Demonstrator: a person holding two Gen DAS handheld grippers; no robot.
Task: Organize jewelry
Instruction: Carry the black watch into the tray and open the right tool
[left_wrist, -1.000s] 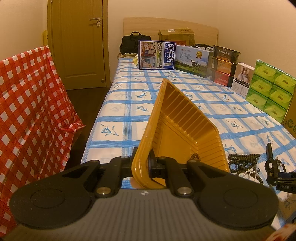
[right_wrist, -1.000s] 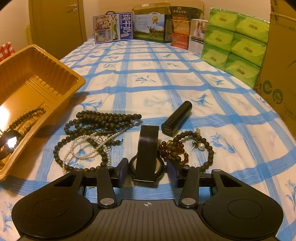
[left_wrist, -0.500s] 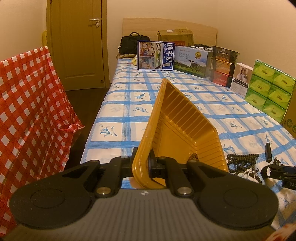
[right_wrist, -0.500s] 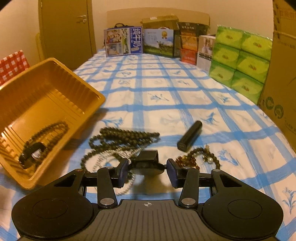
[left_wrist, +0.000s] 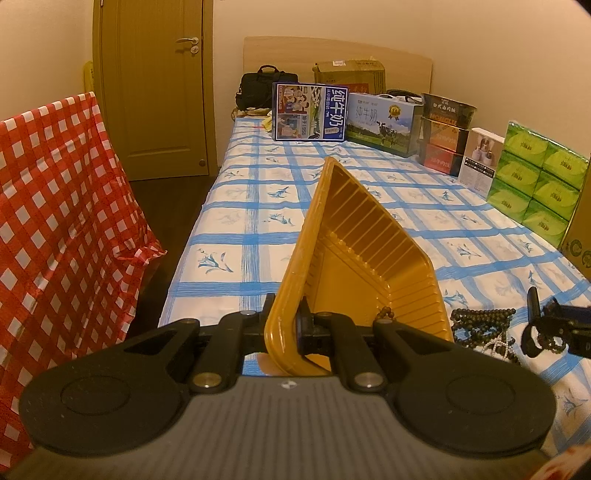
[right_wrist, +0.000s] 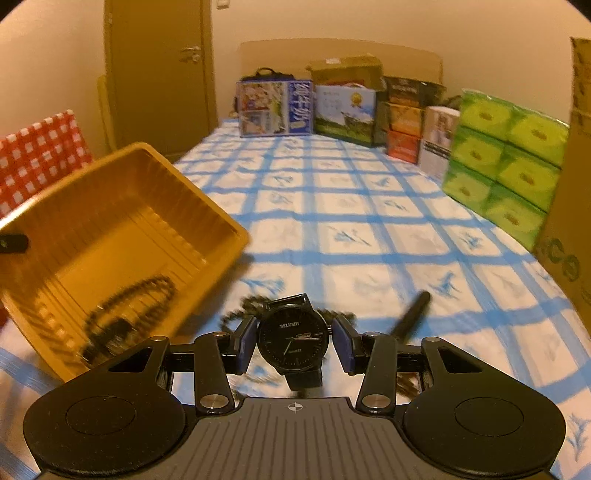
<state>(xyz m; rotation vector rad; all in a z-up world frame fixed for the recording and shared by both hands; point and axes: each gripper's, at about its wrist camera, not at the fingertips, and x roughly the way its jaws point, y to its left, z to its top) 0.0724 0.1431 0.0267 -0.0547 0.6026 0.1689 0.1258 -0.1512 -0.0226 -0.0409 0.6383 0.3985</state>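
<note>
My left gripper (left_wrist: 286, 326) is shut on the near rim of the yellow plastic tray (left_wrist: 354, 258) and holds it tilted up on the bed. My right gripper (right_wrist: 293, 341) is shut on a black watch (right_wrist: 291, 339) and holds it lifted above the bed, dial facing the camera. The tray (right_wrist: 122, 218) also shows at the left of the right wrist view, with a dark bead bracelet (right_wrist: 144, 295) and another dark piece inside. Dark bead strands (left_wrist: 480, 321) and a pearl strand lie on the cloth beside the tray. A black tube (right_wrist: 412, 314) lies right of them.
The bed has a blue-checked cloth (left_wrist: 258, 206). Boxes (left_wrist: 310, 110) stand along the headboard, green tissue packs (left_wrist: 535, 173) and a cardboard box (right_wrist: 576, 184) along the right. A red-checked cover (left_wrist: 55, 221) is at the left, a door (left_wrist: 155, 85) behind it.
My right gripper has closed on the watch and lifted it off the bed, rising and turning toward the tray. The left gripper keeps holding the tilted tray in place.
</note>
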